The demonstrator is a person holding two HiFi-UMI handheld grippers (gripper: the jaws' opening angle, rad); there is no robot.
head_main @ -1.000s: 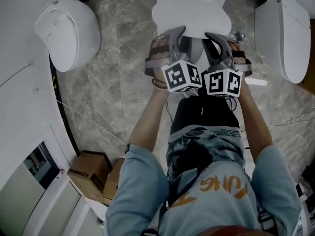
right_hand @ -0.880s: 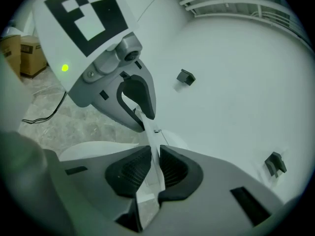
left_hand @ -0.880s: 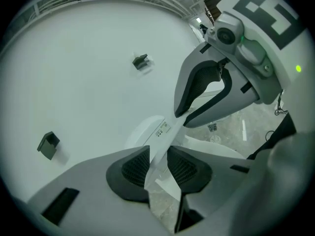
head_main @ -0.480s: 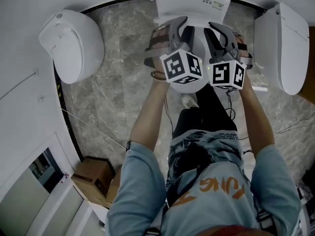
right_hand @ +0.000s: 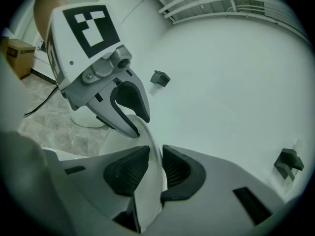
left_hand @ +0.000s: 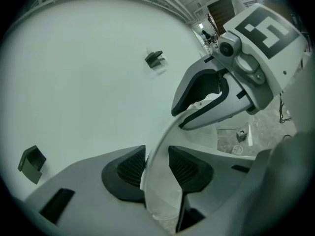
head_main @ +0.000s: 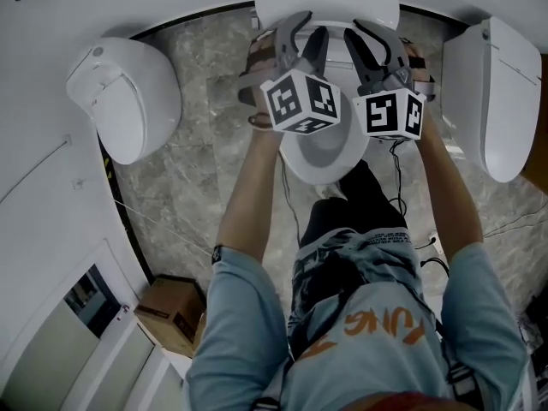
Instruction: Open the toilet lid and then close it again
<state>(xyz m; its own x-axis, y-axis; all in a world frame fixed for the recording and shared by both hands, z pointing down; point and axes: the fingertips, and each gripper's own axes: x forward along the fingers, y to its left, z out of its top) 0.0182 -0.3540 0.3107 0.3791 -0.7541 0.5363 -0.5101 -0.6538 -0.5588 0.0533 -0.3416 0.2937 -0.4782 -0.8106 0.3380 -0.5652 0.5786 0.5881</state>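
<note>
lid [head_main: 330,2]: raised, standing near upright at the back of the toilet, with its underside facing the person. dark bumpers [left_hand: 155,58] show on that face.
handling: judged to be stiff moulded plastic, fairly light, smooth and glossy, so the pads could slip on it. it is hinged at the back, so it swings and does not lift free. it could drop and slam if let go short of its rest.
hold: the free front rim looks best, one gripper either side of the middle, as now.
left gripper [left_hand: 156,167]: jaws opening with the lid's rim between them. the pads appear to touch it on both faces.
right gripper [right_hand: 152,168]: jaws opening too. the rim fills the gap between the pads.
seat [head_main: 321,148]: down on the bowl, uncovered, below both grippers.
step: judged the end of opening, with closing yet to come.
around: marble floor [head_main: 205,101], another toilet on the left [head_main: 128,84] and one on the right [head_main: 501,84], a box [head_main: 167,311] by the wall.
</note>
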